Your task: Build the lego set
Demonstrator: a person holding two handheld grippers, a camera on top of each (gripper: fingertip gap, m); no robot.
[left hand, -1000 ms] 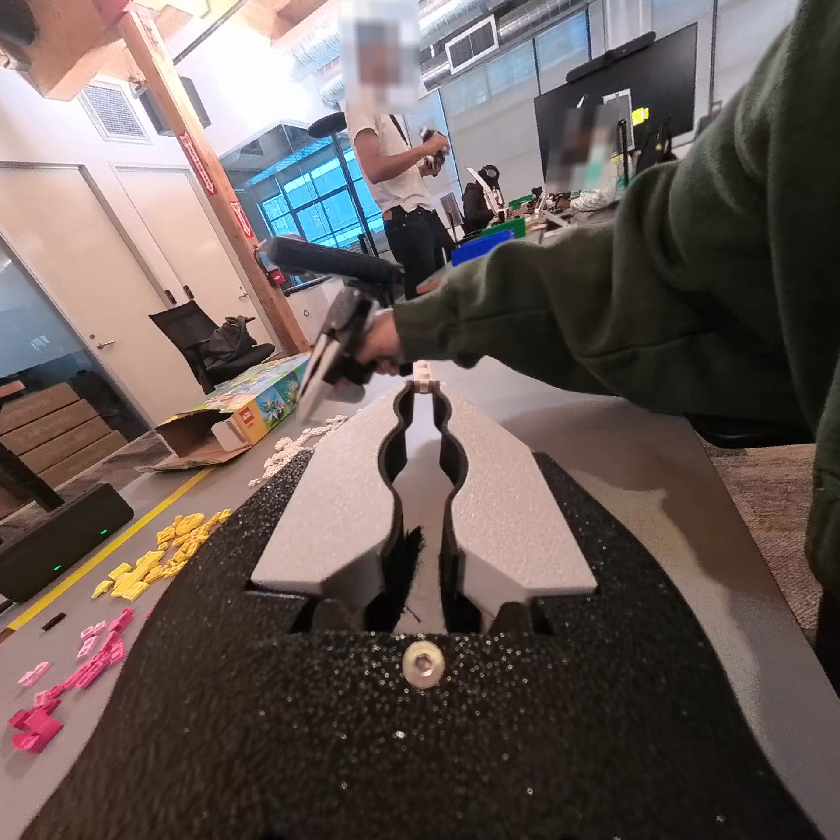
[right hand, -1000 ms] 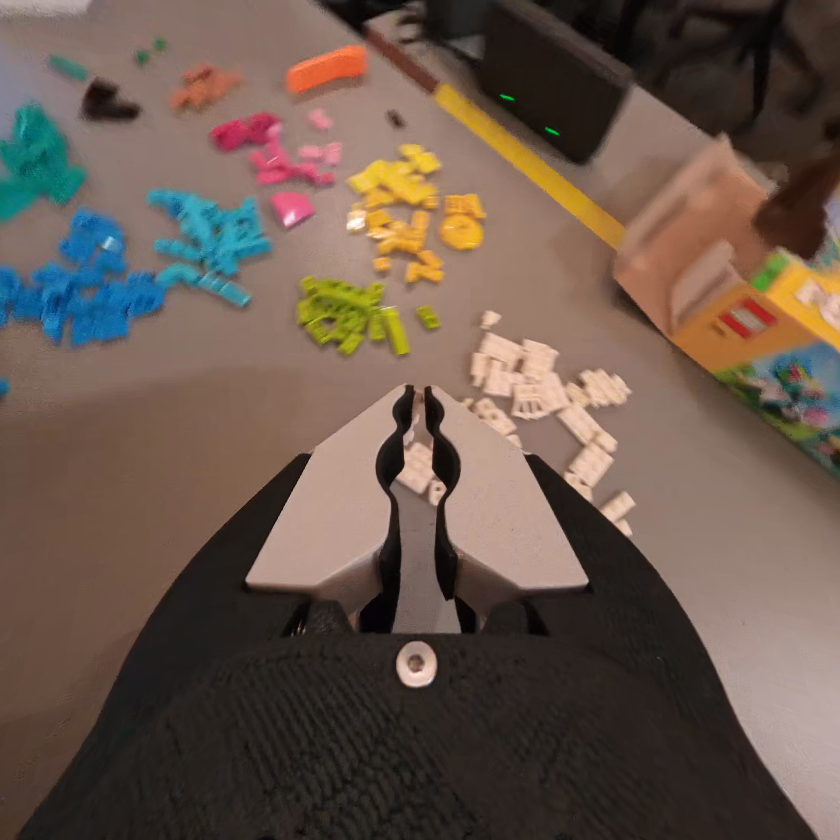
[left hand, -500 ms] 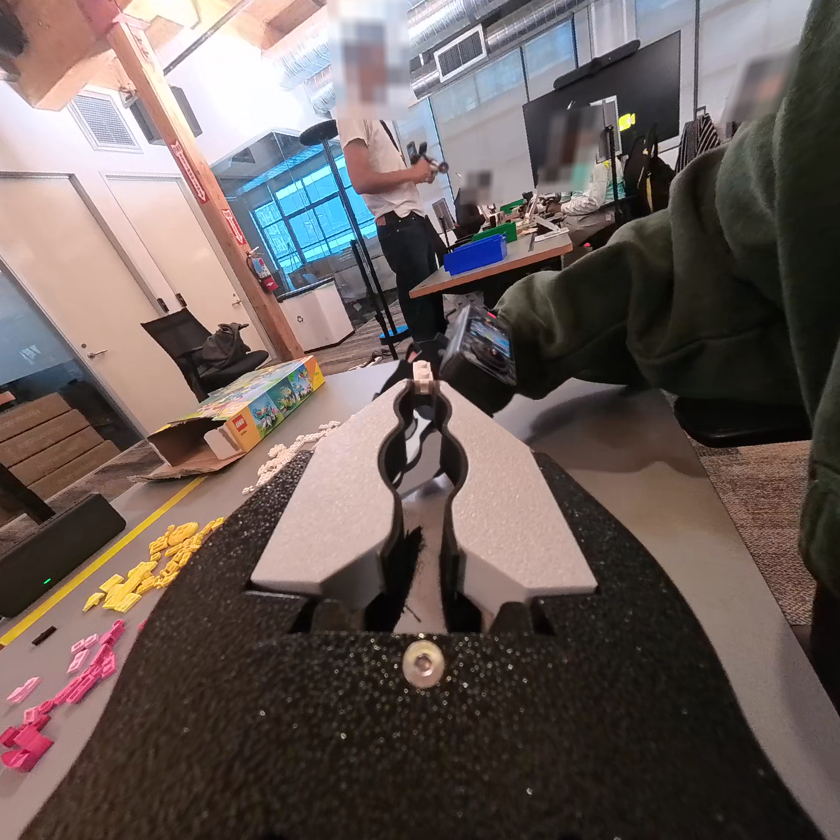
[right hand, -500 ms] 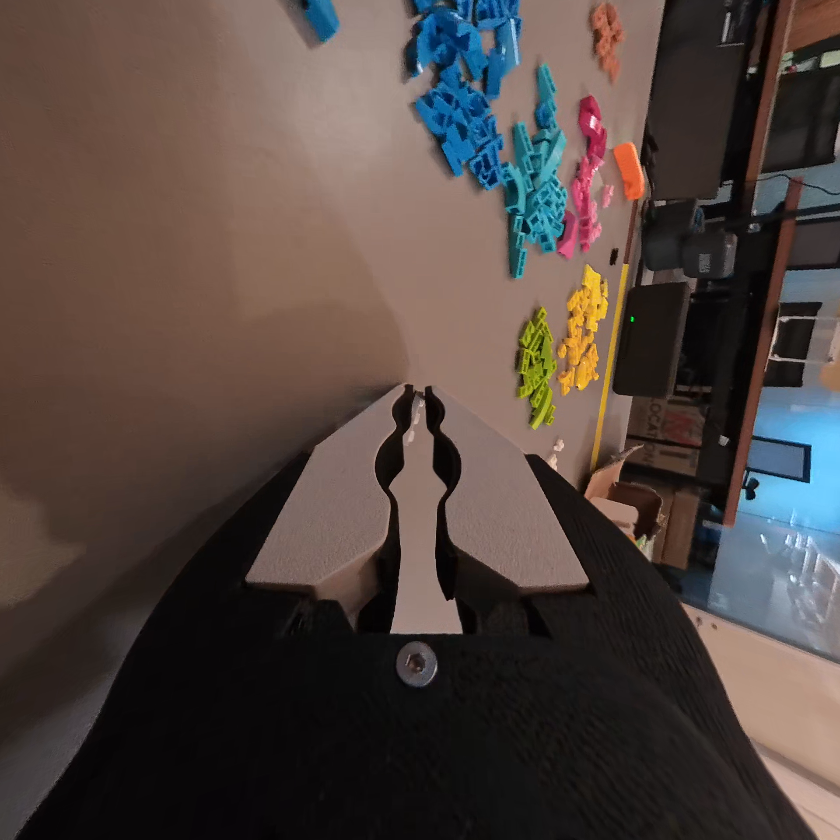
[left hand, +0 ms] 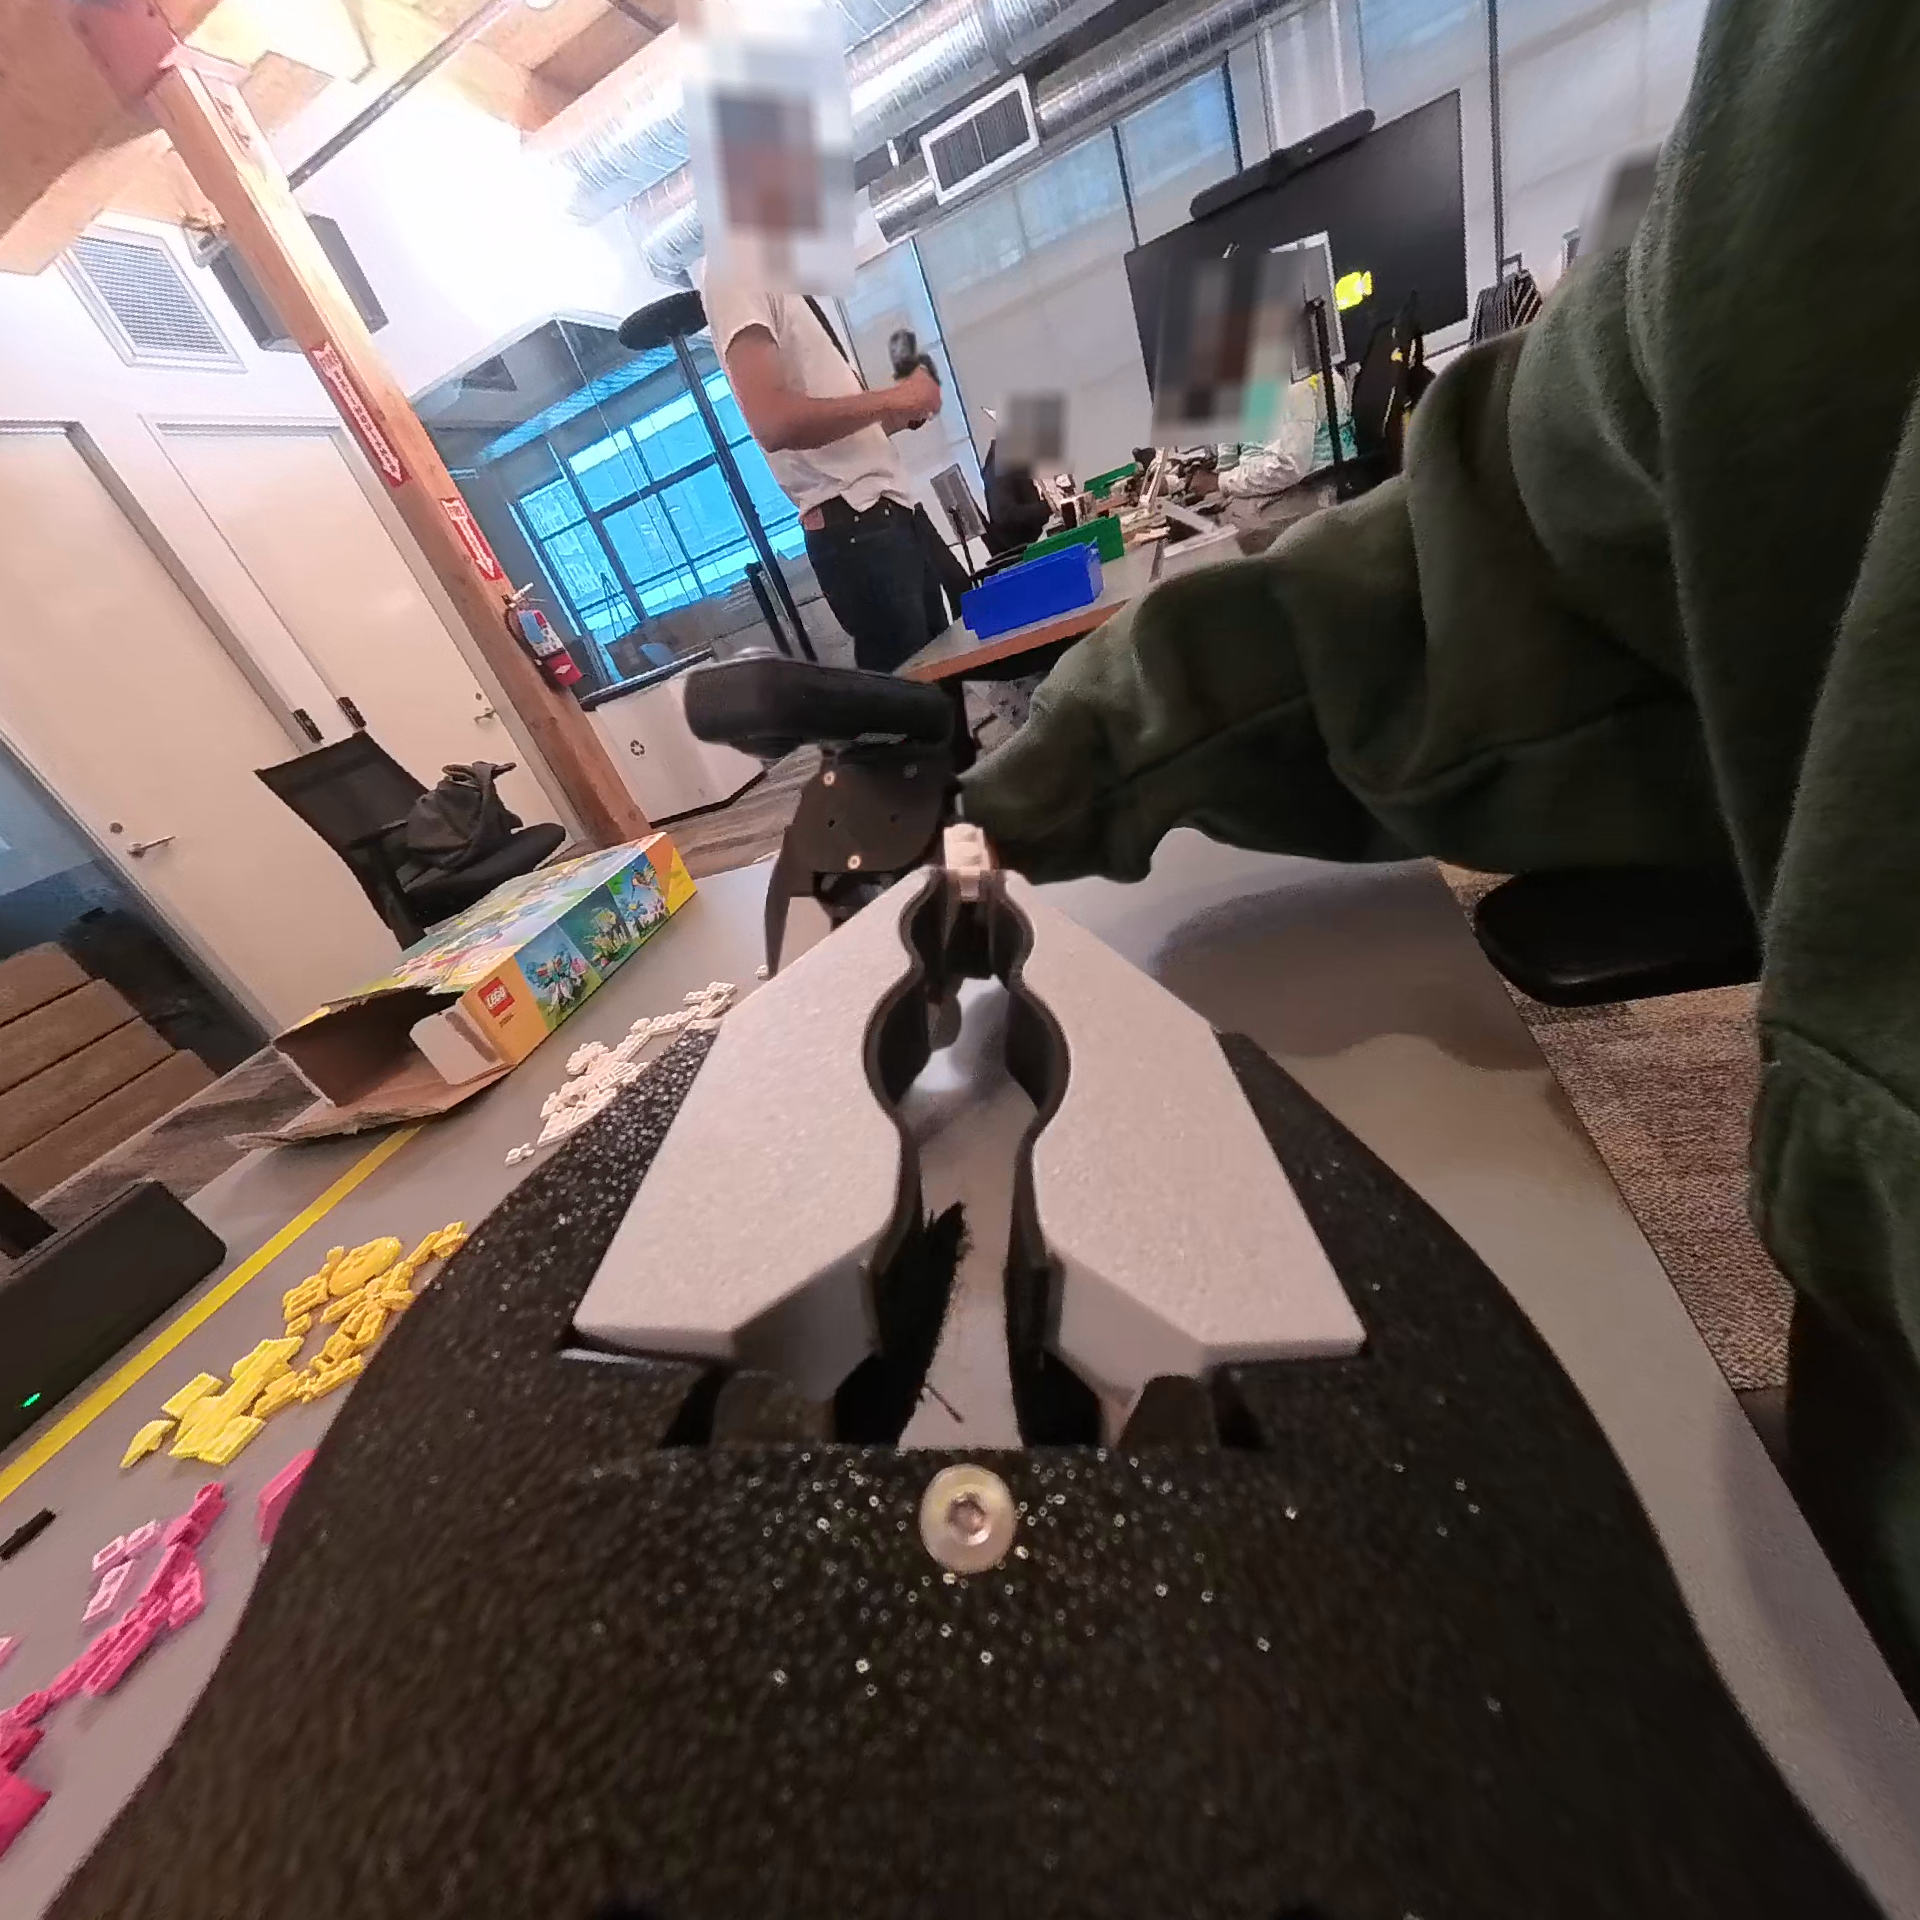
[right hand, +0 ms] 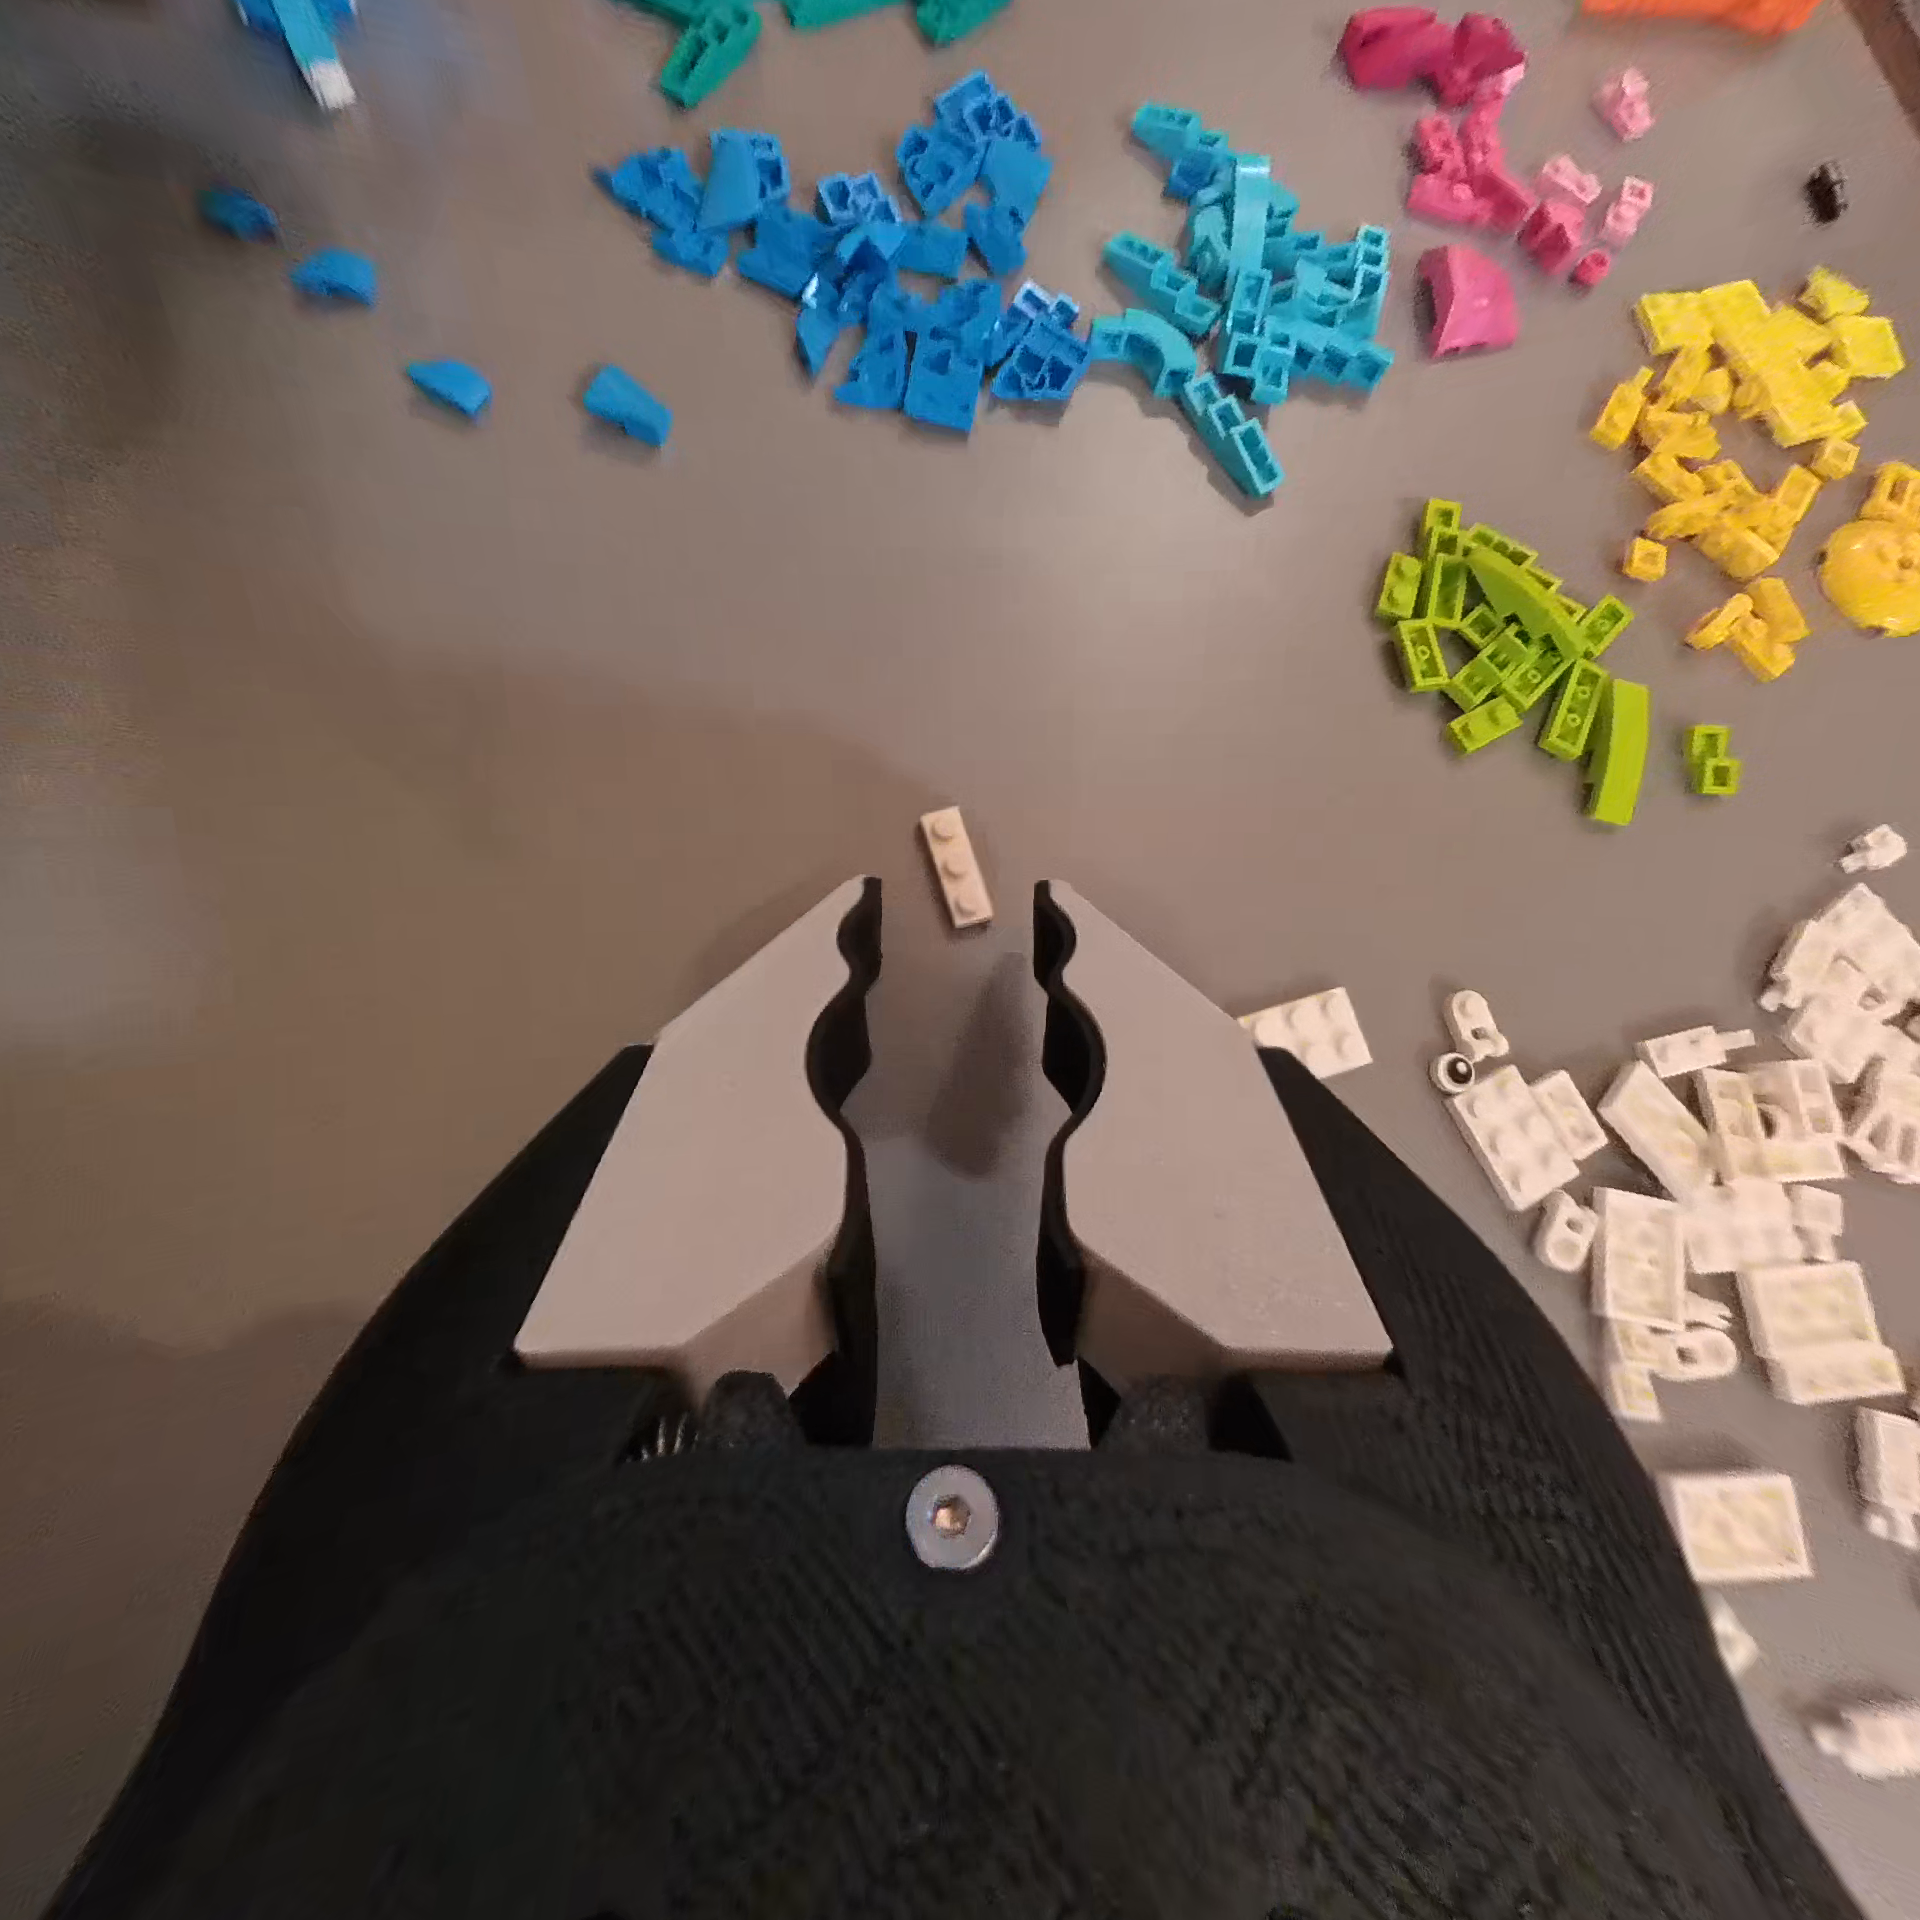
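My left gripper is shut on a small white lego piece at its fingertips, held above the grey table. My right gripper is open and points down at the table; a small white three-stud plate lies flat on the table just beyond and between its tips, free of both fingers. The right gripper also shows in the left wrist view, held by a green-sleeved arm right behind the left gripper's tips.
Sorted lego piles lie on the table: blue, turquoise, pink, yellow, lime green, white. An open lego box lies at the far left. A person stands beyond the table. Across from one pair of fingers to the other is roughly 20 centimetres.
My right gripper swung round to point down at the table, opened and let go of the white three-stud plate, which now lies on the table. My left gripper stayed shut on its piece.
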